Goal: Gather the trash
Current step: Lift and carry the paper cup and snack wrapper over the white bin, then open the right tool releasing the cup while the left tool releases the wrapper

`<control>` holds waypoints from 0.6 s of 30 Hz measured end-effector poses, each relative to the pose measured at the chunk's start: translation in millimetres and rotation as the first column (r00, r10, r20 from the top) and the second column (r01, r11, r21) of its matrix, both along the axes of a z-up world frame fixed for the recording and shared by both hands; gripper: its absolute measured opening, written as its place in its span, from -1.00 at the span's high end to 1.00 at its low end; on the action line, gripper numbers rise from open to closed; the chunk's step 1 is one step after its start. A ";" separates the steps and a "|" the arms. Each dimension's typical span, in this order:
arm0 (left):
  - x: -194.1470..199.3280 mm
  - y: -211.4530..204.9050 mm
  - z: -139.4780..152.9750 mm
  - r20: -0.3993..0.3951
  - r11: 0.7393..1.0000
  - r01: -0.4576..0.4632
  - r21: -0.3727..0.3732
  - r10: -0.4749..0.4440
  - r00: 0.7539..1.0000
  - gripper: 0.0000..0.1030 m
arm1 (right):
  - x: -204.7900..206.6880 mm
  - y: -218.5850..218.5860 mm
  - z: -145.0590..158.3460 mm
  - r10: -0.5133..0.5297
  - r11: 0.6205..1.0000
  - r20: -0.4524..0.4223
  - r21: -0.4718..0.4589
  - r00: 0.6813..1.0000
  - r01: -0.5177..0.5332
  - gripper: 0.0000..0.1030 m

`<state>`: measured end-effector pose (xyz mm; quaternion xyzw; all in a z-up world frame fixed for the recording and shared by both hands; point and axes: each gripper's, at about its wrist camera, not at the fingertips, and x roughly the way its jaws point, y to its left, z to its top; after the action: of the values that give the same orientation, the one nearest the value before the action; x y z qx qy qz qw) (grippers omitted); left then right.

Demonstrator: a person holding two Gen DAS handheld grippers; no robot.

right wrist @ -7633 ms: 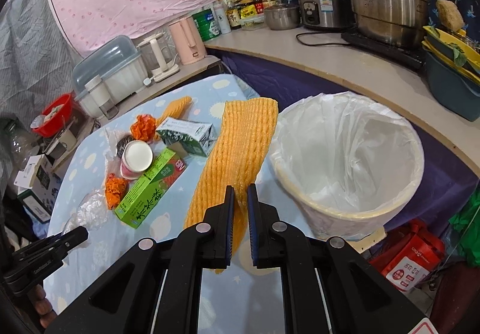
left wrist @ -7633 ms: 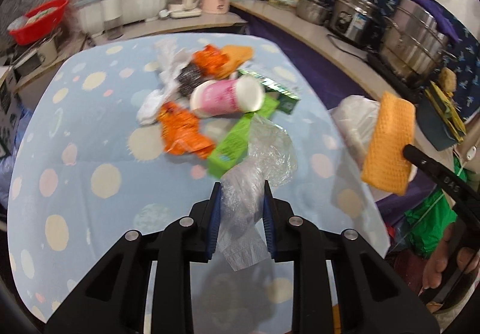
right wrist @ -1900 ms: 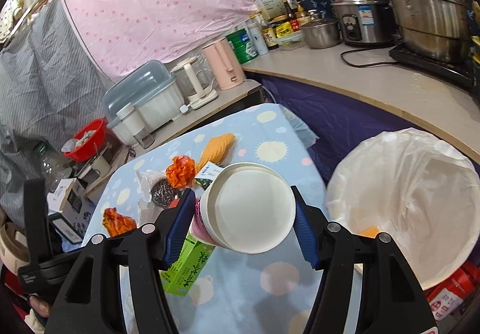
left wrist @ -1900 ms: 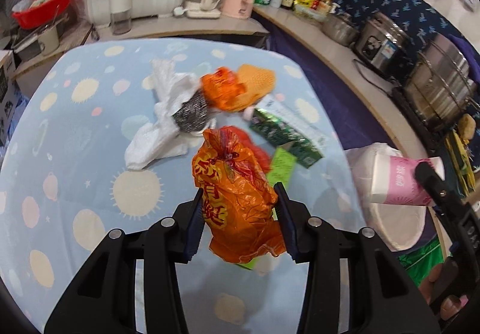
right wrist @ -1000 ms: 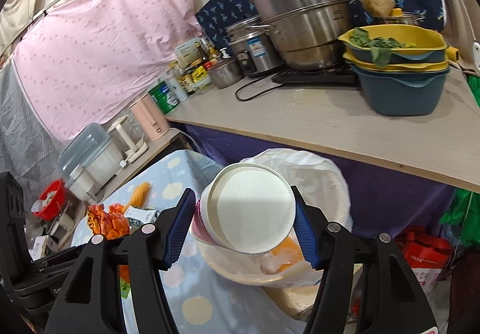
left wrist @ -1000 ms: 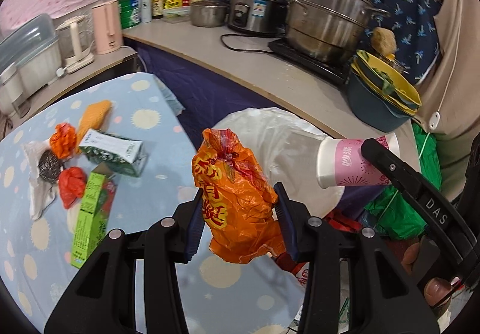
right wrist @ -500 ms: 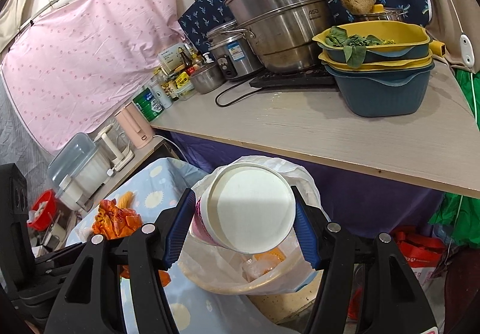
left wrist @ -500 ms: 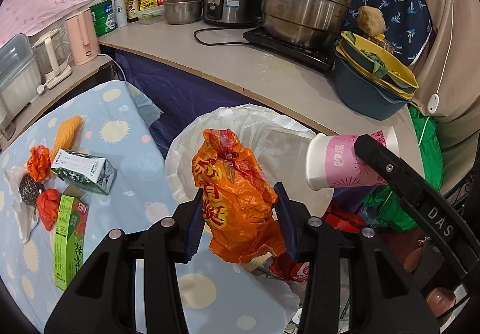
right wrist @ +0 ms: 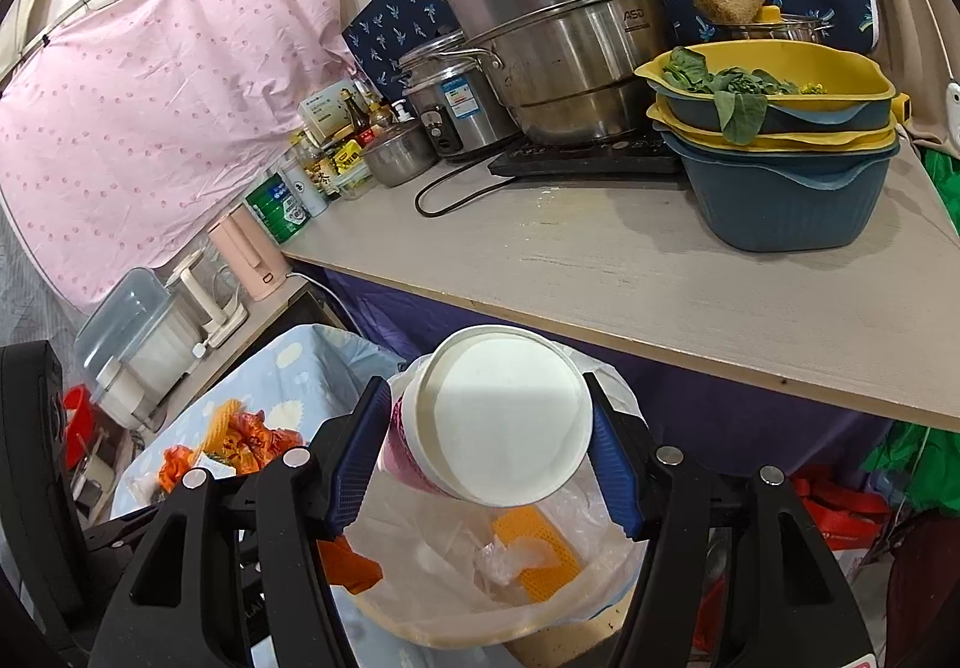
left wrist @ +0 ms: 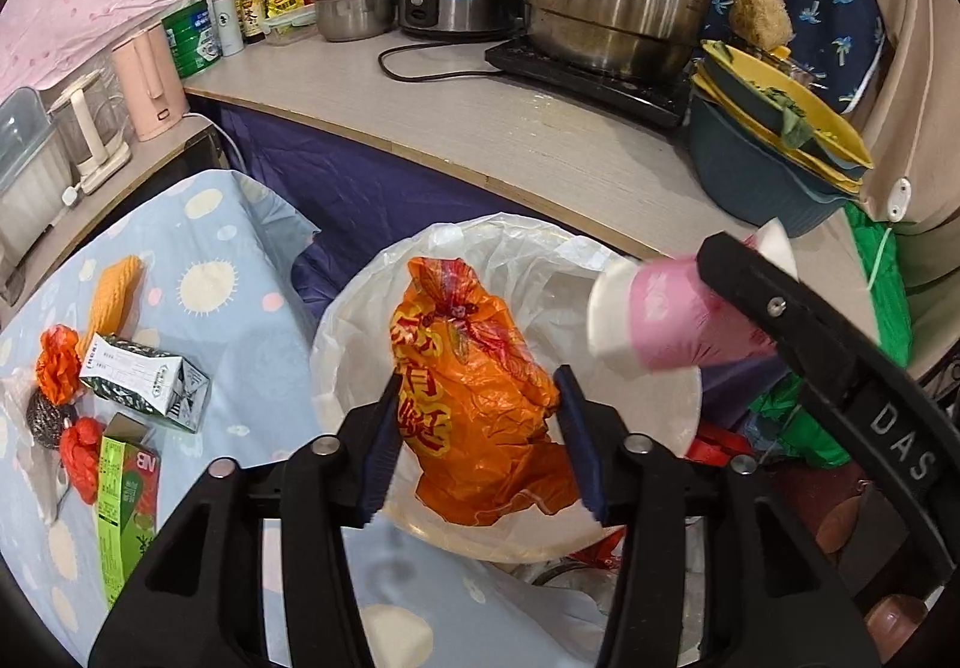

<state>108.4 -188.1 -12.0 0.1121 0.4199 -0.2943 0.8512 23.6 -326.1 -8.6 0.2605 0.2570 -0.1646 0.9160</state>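
My left gripper (left wrist: 477, 374) hangs over the white-lined trash bin (left wrist: 540, 260) with its jaws opening. The orange snack bag (left wrist: 474, 398) is still between the pads, with a thin gap on each side. My right gripper (right wrist: 485, 380) is shut on a pink paper cup (right wrist: 498, 428) lying sideways, its white base toward the camera, above the bin's liner (right wrist: 606, 536). In the left wrist view the cup (left wrist: 660, 320) sits just right of the bag. Yellow mesh and clear plastic lie in the bin.
On the blue dotted tablecloth (left wrist: 210, 248) at left lie a green-white carton (left wrist: 144, 374), a green box (left wrist: 126, 494), a steel scrubber (left wrist: 48, 416), orange and red wrappers and a yellow mesh piece (left wrist: 114, 290). The counter (right wrist: 660, 278) behind the bin holds pots and stacked basins.
Both grippers have moved from the table side to over the bin. The left jaws have spread wider and no longer squeeze the orange bag. The cup stays gripped.
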 end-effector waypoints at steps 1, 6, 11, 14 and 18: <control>1.7 -0.4 -0.8 0.005 1.000 -0.008 0.004 0.008 1.000 -0.08 | 2.0 0.0 0.4 0.000 1.000 -0.002 -0.003 1.000 0.000 -0.20; 6.6 -0.3 -1.8 0.012 1.000 -0.026 0.007 0.026 1.000 -0.32 | 6.1 0.7 3.8 -0.004 1.000 0.001 -0.016 1.000 0.004 -0.23; 9.4 1.8 -1.1 0.014 0.999 -0.044 0.004 0.044 0.999 -0.46 | 4.5 1.0 8.0 -0.007 1.000 0.013 -0.025 1.000 0.007 -0.31; 8.8 3.5 0.7 0.020 0.999 -0.047 0.002 0.047 0.999 -0.48 | 3.2 1.9 10.1 -0.005 1.000 0.018 -0.029 1.000 0.006 -0.31; 6.9 4.9 3.6 0.026 0.999 -0.049 -0.002 0.049 0.998 -0.49 | 1.6 2.8 13.1 -0.006 1.000 0.025 -0.026 1.000 0.007 -0.32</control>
<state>115.3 -183.2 -8.4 0.1050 0.4110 -0.2720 0.8637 25.2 -323.2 4.5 0.2512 0.2425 -0.1675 0.9220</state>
